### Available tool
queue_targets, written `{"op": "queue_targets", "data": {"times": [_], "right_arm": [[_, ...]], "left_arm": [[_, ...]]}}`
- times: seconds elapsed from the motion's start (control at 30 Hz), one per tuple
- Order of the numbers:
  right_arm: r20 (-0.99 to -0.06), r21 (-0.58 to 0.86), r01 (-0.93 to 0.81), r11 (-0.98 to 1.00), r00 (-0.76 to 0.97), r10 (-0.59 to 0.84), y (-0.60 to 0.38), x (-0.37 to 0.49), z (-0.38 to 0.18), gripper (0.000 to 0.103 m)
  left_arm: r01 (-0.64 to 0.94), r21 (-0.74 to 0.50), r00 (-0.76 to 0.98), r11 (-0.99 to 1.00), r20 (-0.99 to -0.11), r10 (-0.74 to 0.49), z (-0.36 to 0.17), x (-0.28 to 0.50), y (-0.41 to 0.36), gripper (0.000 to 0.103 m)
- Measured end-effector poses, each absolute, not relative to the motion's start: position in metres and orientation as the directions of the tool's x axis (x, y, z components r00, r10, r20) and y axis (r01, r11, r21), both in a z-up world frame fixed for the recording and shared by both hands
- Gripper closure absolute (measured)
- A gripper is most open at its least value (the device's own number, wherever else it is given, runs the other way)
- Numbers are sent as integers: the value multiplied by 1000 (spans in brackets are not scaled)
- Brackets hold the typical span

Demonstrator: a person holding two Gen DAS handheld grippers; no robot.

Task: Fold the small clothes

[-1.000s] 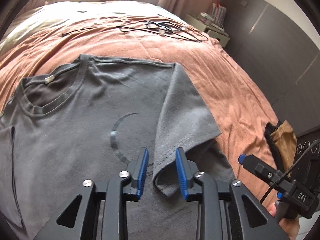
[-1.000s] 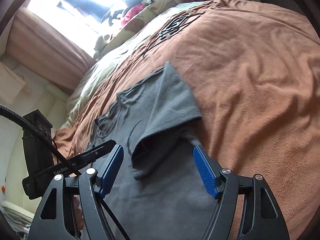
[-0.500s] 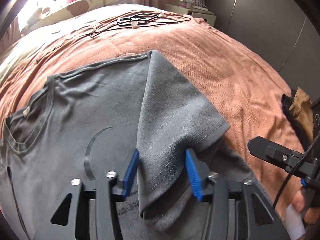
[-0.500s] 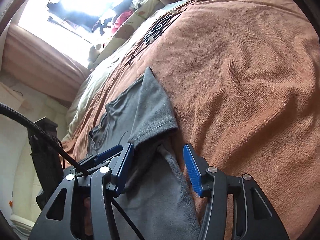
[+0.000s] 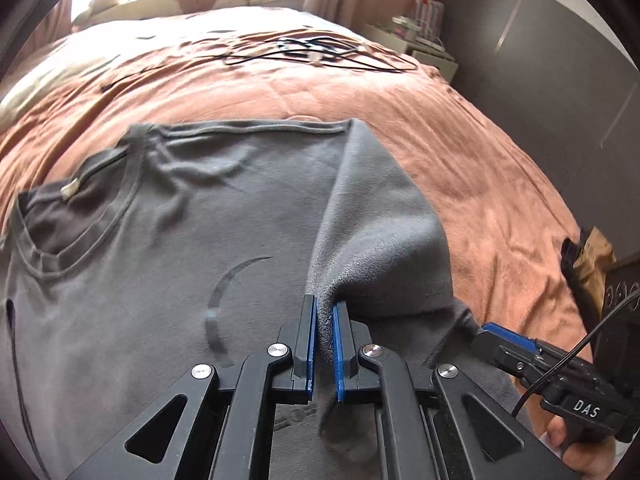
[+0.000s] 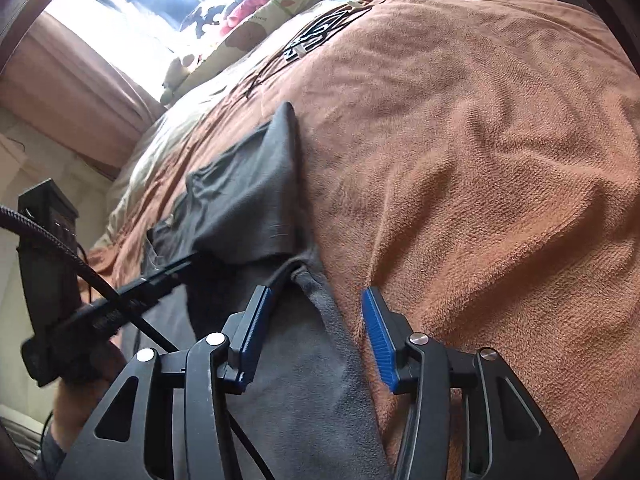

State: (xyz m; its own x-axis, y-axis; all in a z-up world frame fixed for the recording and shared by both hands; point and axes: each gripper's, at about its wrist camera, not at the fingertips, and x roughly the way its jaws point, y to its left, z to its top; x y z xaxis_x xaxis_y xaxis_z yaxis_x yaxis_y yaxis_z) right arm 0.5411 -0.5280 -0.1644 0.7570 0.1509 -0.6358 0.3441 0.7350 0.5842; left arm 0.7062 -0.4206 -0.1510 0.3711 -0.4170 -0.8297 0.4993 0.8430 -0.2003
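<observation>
A grey shirt [image 5: 168,264] lies flat on a brown blanket [image 5: 480,152], collar [image 5: 72,216] to the far left, a pale label inside it. Its right sleeve [image 5: 380,240] is folded in over the chest. The left gripper [image 5: 325,344] is pinched narrow on a bunched fold of that sleeve, the cloth squeezed between the blue pads [image 5: 309,336]. The right gripper [image 6: 316,340] is spread wide and holds nothing; the shirt's right side edge [image 6: 332,320] runs up between its pads, above the blanket [image 6: 480,160]. In the left view the right gripper [image 5: 508,340] shows at the near right, a hand [image 5: 576,444] on its handle. Black cables [image 5: 320,50] lie on the far part of the blanket, beyond the shirt.
</observation>
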Motion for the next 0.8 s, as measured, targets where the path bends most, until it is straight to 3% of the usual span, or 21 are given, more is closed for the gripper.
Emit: {"op": "queue_targets", "data": {"times": [0.23,0.4,0.5,0.8], "right_arm": [[-653,555,357,752,746,128,-524,546,-161,64],[-649,562,356,747,749,132,-526,545,-159,64],[-632,587,352,729,762,141,-528,541,-154,64],[-566,665,312,678,803,187,-543,522,-148,64]], "left_arm": [[392,-195,357,899,-868,-344,-162,719,-388,93],[369,-169,333,914,-894,-300,-159,721,-372,68],[357,-160,372,920,-880,-297,-145,720,-362,59],[486,-179,359,856,-852,-382,-131,707,-405,59]]}}
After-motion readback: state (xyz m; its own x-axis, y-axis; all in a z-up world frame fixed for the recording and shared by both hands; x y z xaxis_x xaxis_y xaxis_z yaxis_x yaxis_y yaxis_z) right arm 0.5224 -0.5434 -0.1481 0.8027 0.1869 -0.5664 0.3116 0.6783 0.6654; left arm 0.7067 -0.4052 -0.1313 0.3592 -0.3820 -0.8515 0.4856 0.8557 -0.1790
